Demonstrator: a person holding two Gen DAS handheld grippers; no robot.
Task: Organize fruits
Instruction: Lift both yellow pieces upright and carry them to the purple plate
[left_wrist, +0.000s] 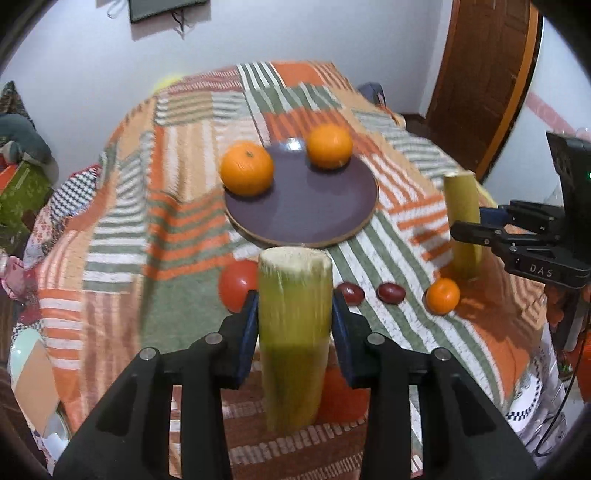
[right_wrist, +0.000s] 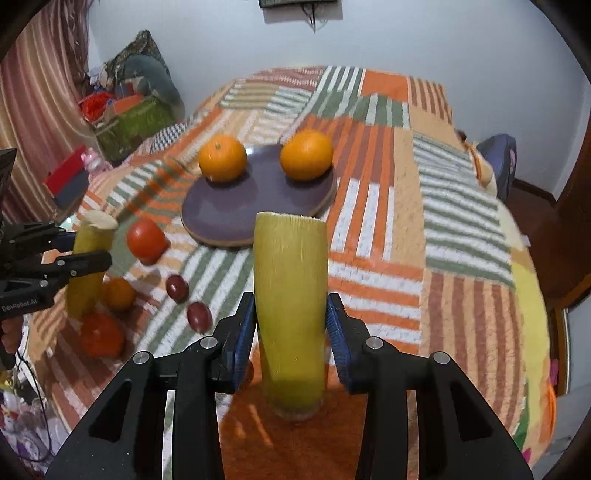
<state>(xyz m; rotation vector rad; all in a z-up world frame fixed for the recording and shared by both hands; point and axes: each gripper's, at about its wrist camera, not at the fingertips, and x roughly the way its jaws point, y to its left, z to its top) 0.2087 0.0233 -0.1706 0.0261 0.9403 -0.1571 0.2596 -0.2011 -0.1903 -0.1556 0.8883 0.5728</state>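
Each gripper clamps an upright sugarcane piece above the striped blanket: the left gripper (left_wrist: 294, 321) grasps the left cane (left_wrist: 294, 332), the right gripper (right_wrist: 291, 328) the right cane (right_wrist: 290, 317). The purple plate (left_wrist: 314, 206) ahead already carries two oranges (left_wrist: 246, 168). To place well, I judge each cane should travel level, be laid flat on the plate's bare front, and be released only once it rests.

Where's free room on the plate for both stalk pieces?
The plate is bare across its near half, in front of the two oranges at its far rim. It is crowded by the tomato, grapes and small orange.
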